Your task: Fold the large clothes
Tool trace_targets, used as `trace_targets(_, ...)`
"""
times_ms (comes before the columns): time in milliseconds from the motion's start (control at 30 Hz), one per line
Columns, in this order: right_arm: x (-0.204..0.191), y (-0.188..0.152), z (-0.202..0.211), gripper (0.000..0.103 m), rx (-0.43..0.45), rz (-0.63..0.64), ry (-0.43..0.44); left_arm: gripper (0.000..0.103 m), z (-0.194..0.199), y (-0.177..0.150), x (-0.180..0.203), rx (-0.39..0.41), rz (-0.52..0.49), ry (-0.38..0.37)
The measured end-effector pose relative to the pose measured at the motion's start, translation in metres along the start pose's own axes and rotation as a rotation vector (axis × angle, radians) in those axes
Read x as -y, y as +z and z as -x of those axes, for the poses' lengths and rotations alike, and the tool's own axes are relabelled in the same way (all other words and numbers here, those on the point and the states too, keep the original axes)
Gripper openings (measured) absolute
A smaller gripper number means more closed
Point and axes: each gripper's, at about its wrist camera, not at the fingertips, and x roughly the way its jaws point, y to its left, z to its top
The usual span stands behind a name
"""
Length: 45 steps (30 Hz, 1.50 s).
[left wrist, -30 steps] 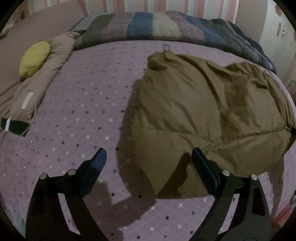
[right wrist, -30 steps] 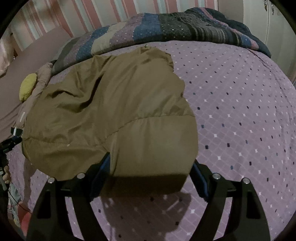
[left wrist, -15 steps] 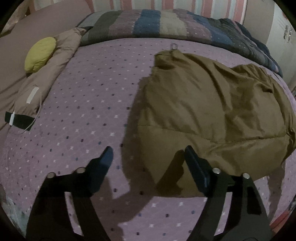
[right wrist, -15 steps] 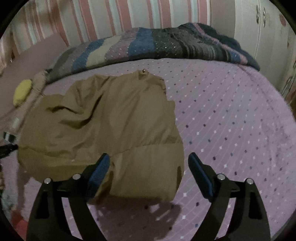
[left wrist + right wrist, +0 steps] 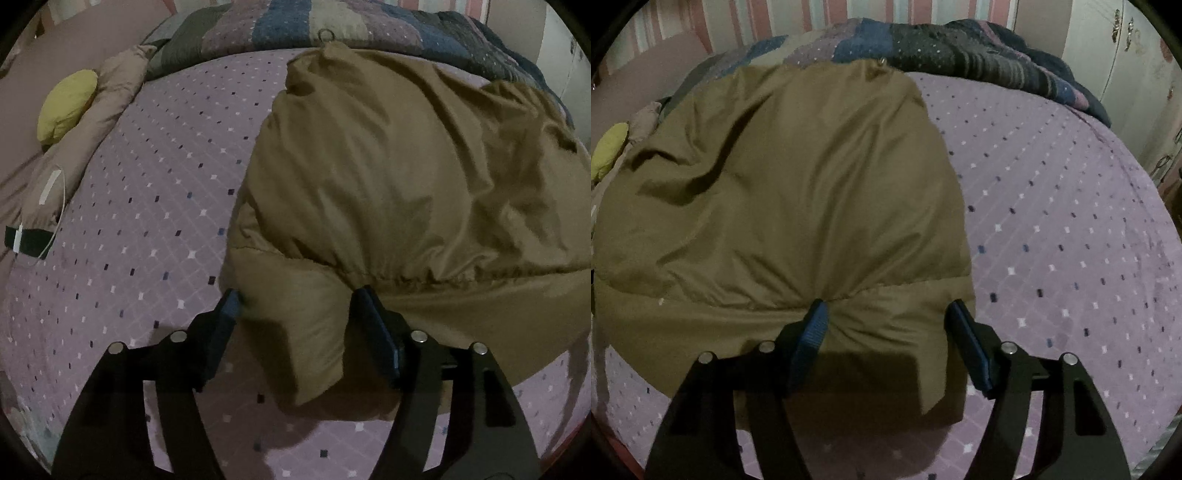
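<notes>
A large olive-brown padded garment (image 5: 406, 177) lies spread on a purple dotted bedspread (image 5: 147, 221); it also shows in the right wrist view (image 5: 798, 192). My left gripper (image 5: 295, 306) is open, its jaws straddling the garment's near left hem corner. My right gripper (image 5: 888, 317) is open, its jaws straddling the near right hem corner, with the left finger pressed into the fabric. A small metal ring (image 5: 327, 35) sits at the garment's far end.
A striped blanket (image 5: 332, 22) lies bunched along the far side of the bed. A yellow cushion (image 5: 66, 105) and a beige pillow (image 5: 92, 122) lie far left, with a black strap and white cable (image 5: 26, 240). White cupboard doors (image 5: 1126, 55) stand at far right.
Both grippers have moved forward and down onto the garment's near hem. Their open jaws now straddle the hem corners, and the fabric bunches between the fingers.
</notes>
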Motion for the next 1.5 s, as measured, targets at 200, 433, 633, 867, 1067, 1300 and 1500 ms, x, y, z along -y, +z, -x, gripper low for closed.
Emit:
trace_targets(200, 0.009, 0.001, -0.013, 0.082, -0.004, -0.042, 0.029, 0.088, -0.016, 0.002, -0.01, -0.02, 0.052, -0.018)
trace_targets(433, 0.01, -0.002, -0.006, 0.082, 0.009, -0.09, 0.027, 0.088, 0.003, -0.002, -0.007, -0.007, 0.043, 0.013)
trace_targets(633, -0.002, -0.013, 0.027, 0.083, 0.052, -0.065, 0.047, 0.097, 0.047, -0.012, 0.002, 0.068, 0.025, 0.019)
trace_targets(867, -0.04, -0.023, 0.095, 0.093, 0.202, -0.029, 0.077, 0.1, 0.11, -0.027, 0.022, 0.188, 0.04, -0.031)
trace_targets(1067, -0.074, -0.039, 0.119, 0.094, 0.263, -0.005, 0.109, 0.1, 0.14, -0.041, 0.039, 0.229, 0.052, -0.075)
trace_targets(1300, -0.112, -0.054, 0.155, 0.101, 0.326, -0.014, 0.126, 0.1, 0.177, -0.039, 0.047, 0.272, 0.074, -0.047)
trace_targets(1500, -0.132, -0.055, 0.197, 0.101, 0.346, 0.013, 0.072, 0.1, 0.221, -0.04, 0.034, 0.312, 0.167, -0.056)
